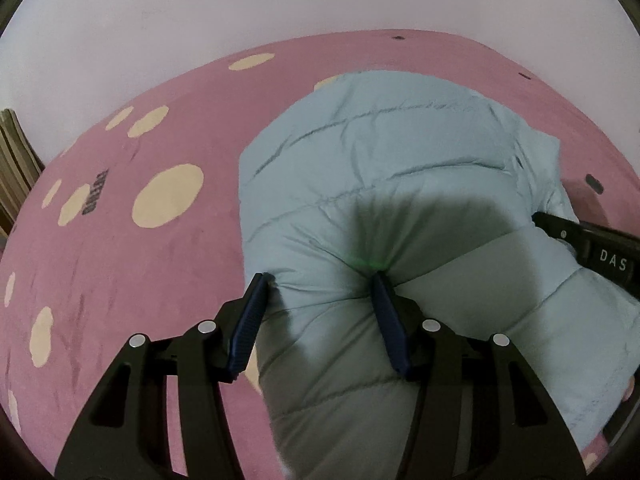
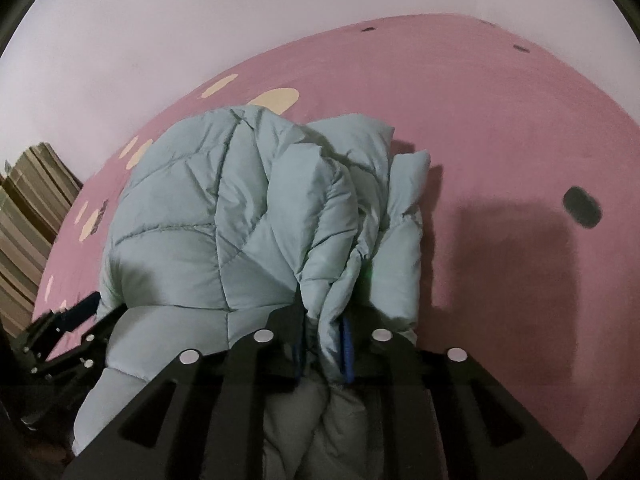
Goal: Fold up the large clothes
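A pale blue quilted puffer jacket (image 1: 384, 160) lies bunched on the pink bed cover (image 1: 160, 264). My left gripper (image 1: 320, 284) is open wide, its jaws straddling a thick fold at the jacket's near left edge, pressing into it. My right gripper (image 2: 322, 340) is shut on gathered folds of the same jacket (image 2: 224, 216), which bulges up in front of the jaws. The right gripper shows in the left wrist view (image 1: 592, 252) at the jacket's right side. The left gripper shows in the right wrist view (image 2: 76, 316) at the lower left.
The pink bed cover (image 2: 500, 128) has cream spots (image 1: 168, 196) and small dark marks (image 2: 582, 206). A pale wall (image 1: 200, 8) stands behind the bed. Striped fabric or boards (image 2: 28, 216) stand at the left, off the bed.
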